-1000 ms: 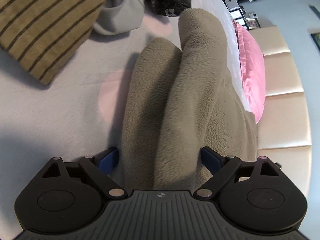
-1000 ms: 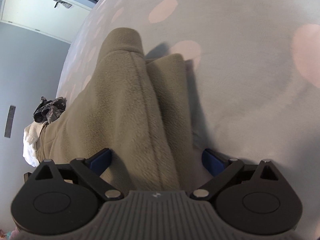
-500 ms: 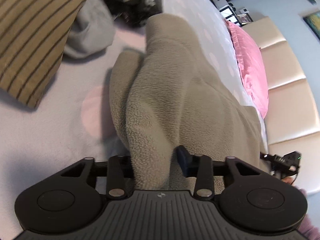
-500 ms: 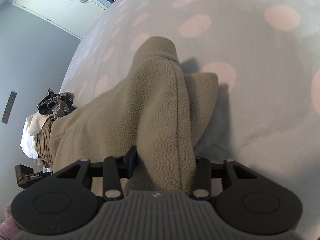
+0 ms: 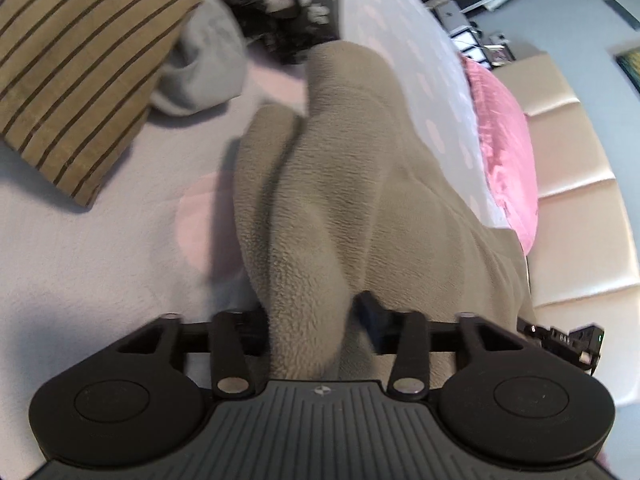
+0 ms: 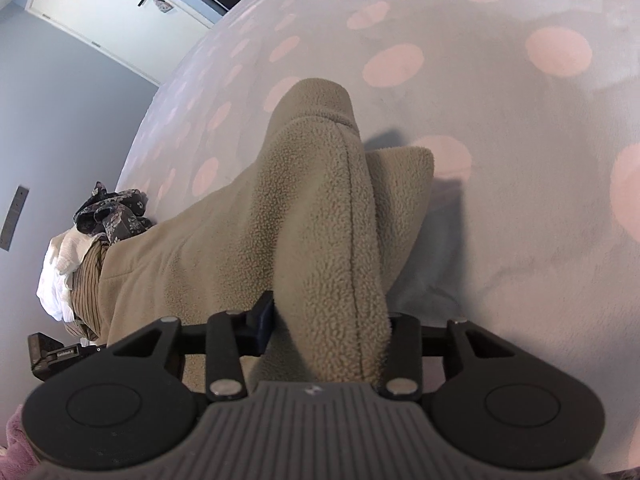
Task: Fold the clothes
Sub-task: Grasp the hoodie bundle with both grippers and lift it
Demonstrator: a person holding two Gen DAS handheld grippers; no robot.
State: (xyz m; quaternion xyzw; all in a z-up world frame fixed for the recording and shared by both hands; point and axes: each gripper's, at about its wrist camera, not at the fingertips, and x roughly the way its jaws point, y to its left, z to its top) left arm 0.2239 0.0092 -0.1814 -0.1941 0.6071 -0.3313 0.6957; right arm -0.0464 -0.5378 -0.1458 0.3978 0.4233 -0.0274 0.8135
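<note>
On bed, left wrist view, far left: striped olive cushion [image 5: 76,68], dark lines, lying on pale sheet with pink dots [image 5: 100,240]
Beside cushion: grey bundled cloth [image 5: 204,72], touching cushion edge
Behind that: dark floral garment [image 5: 280,12], blurred
Centre: tan fleece garment [image 5: 352,184], bunched in 2 ridges, raised off sheet near the camera, far end resting on sheet
Lower centre: left gripper [image 5: 310,324], fingers drawn narrow, clamped on near fold of fleece
Right: pink pillow [image 5: 504,148] against cream padded headboard [image 5: 580,208]

On bed, right wrist view, far left: pile of white, striped and dark floral clothes [image 6: 88,248] at sheet edge, touching far side of fleece
Centre: same tan fleece garment [image 6: 320,208], seam running down raised fold, 1 corner flap lying on sheet to the right
Lower centre: right gripper [image 6: 326,332], fingers narrow, pinching near edge of fleece
Right: dotted sheet [image 6: 520,120], bare, shadow of fleece falling on it
</note>
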